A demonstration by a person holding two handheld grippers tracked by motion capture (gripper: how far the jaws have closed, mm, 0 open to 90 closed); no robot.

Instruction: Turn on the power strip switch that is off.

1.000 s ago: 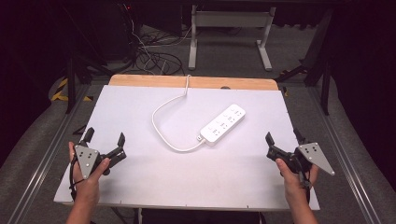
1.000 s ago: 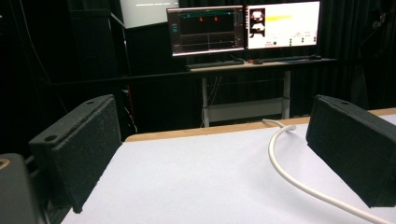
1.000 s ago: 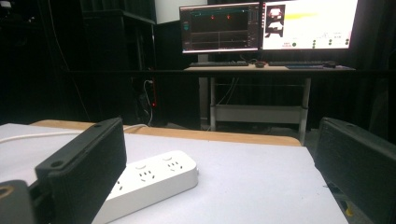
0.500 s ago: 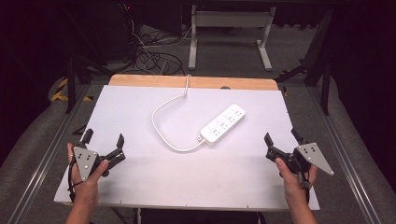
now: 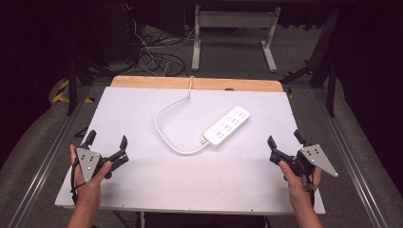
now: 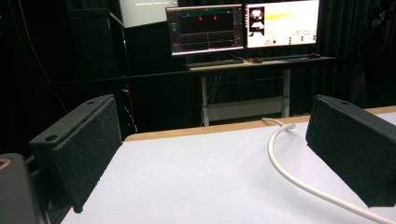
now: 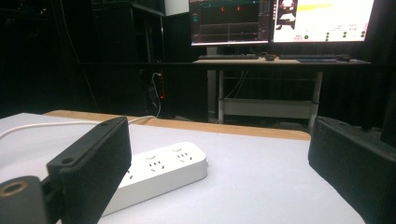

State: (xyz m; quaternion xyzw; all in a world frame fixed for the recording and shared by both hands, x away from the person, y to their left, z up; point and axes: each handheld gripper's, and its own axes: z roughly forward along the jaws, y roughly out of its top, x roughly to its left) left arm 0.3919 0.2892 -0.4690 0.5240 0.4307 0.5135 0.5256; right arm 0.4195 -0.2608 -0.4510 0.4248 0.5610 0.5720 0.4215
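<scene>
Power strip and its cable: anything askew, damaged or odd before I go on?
Nothing stands out. The power strip lies flat, diagonal on the white table; its cable loops loosely and runs off the far edge. Left gripper and right gripper are open, both clear of it.

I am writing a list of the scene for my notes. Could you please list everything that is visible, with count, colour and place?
power strip: one, white, lying diagonally near the middle of the table, apart from both grippers
power strip cable: one, white, looping left from the strip's near end, then running over the far edge
table: one, white top with a wooden strip along the far edge
monitors: two, lit, on a desk behind the table
keyboard: one, dark, on that desk
floor cables: several, dark, beyond the table
left hand-held gripper: one, black, jaws open, near left of the table
right hand-held gripper: one, black, jaws open, near right
hands: two, holding the grippers
</scene>
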